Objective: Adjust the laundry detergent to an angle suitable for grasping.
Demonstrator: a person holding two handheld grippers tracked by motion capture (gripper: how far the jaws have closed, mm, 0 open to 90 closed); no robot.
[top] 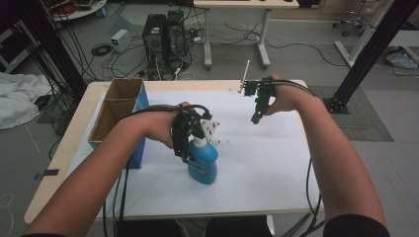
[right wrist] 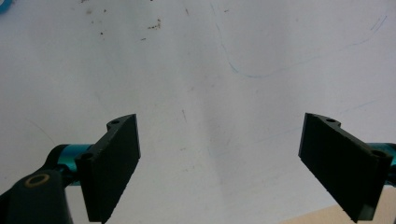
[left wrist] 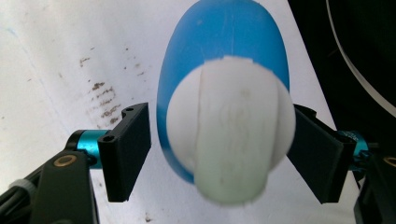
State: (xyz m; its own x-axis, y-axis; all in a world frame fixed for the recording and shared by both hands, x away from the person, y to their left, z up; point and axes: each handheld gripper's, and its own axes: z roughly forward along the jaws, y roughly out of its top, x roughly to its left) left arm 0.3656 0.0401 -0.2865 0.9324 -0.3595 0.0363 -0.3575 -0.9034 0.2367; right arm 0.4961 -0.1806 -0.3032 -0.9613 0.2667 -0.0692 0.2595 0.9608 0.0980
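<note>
One blue bottle (top: 203, 165) stands upright beside open cardboard box (top: 118, 106)

The high view was dim and soft, with a cool grey cast; the room behind the bench (top: 148, 85) sat in murk, and cables on the floor showed as little more than dark lines. The white sheet (top: 257, 163) on the bench was the brightest area there, evenly lit, with only faint, diffuse shadows under the forearms. Straight edges bowed slightly toward the frame's borders. In the left gripper view the blue bottle (left wrist: 224, 51) and its white pump cap (left wrist: 231, 135) were close to the lens and badly out of focus, while the black pads looked sharper. The right gripper view was bright and washed out across the sheet, with a soft, broad shadow near its middle and no hard glare.
</note>
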